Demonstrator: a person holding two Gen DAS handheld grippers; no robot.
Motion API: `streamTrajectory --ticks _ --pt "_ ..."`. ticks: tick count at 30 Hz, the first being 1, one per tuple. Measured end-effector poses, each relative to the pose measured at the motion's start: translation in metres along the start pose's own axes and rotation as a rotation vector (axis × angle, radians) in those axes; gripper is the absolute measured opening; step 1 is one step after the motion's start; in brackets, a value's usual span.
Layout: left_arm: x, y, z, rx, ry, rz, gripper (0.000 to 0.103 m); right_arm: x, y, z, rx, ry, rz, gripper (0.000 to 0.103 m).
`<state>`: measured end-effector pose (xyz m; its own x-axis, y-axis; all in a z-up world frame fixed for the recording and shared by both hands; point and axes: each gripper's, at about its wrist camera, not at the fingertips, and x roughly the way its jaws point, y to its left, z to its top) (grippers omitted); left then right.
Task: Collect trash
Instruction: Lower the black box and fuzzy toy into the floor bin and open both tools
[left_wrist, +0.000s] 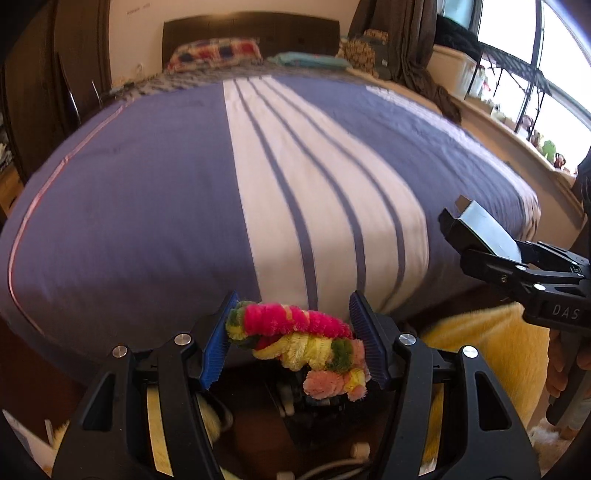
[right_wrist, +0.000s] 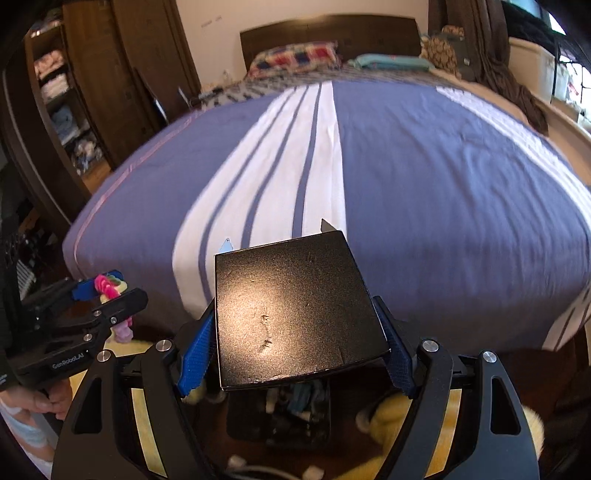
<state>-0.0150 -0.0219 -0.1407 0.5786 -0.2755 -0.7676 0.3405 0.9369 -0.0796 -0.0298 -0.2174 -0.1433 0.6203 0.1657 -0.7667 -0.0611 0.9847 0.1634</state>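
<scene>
My left gripper (left_wrist: 291, 332) is shut on a tangle of pink, yellow and green pipe cleaners (left_wrist: 295, 339), held off the foot of the bed; it also shows in the right wrist view (right_wrist: 110, 288). My right gripper (right_wrist: 299, 328) is shut on a flat black box (right_wrist: 291, 314) with a pale inner face, held level near the bed's foot. In the left wrist view the right gripper (left_wrist: 480, 240) and its box (left_wrist: 484, 229) sit at the right, level with the mattress edge.
A bed with a blue and white striped cover (left_wrist: 184, 184) fills the view ahead, with pillows (left_wrist: 214, 53) at the headboard. A wooden wardrobe (right_wrist: 92, 74) stands left, a window ledge (left_wrist: 517, 140) right. A yellow fluffy rug (left_wrist: 480, 350) and a black bin (right_wrist: 280, 417) lie below.
</scene>
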Motion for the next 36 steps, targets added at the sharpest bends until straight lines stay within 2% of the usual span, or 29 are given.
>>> streamTrajectory --ticks 5,9,16,21,26,33,34,36 --pt "0.022 -0.004 -0.031 -0.01 0.093 -0.016 0.058 0.026 0.007 -0.03 -0.004 0.101 0.007 0.078" --pt "0.053 -0.004 -0.057 -0.005 0.197 -0.015 0.058 0.05 0.013 -0.049 -0.011 0.181 0.017 0.078" --pt "0.105 -0.001 -0.084 -0.02 0.325 -0.033 0.058 0.1 -0.002 -0.073 0.092 0.336 0.071 0.078" --pt "0.138 0.003 -0.1 -0.045 0.411 -0.074 0.058 0.132 -0.009 -0.085 0.132 0.412 0.053 0.078" --pt "0.151 0.008 -0.104 -0.064 0.435 -0.105 0.059 0.151 -0.005 -0.087 0.147 0.442 0.045 0.078" --pt "0.154 0.01 -0.102 -0.071 0.442 -0.127 0.063 0.15 -0.016 -0.081 0.157 0.44 0.047 0.08" --pt "0.154 0.01 -0.102 -0.07 0.443 -0.125 0.066 0.149 -0.017 -0.08 0.156 0.436 0.042 0.08" --pt "0.152 0.01 -0.102 -0.067 0.438 -0.119 0.073 0.147 -0.016 -0.078 0.158 0.427 0.036 0.087"
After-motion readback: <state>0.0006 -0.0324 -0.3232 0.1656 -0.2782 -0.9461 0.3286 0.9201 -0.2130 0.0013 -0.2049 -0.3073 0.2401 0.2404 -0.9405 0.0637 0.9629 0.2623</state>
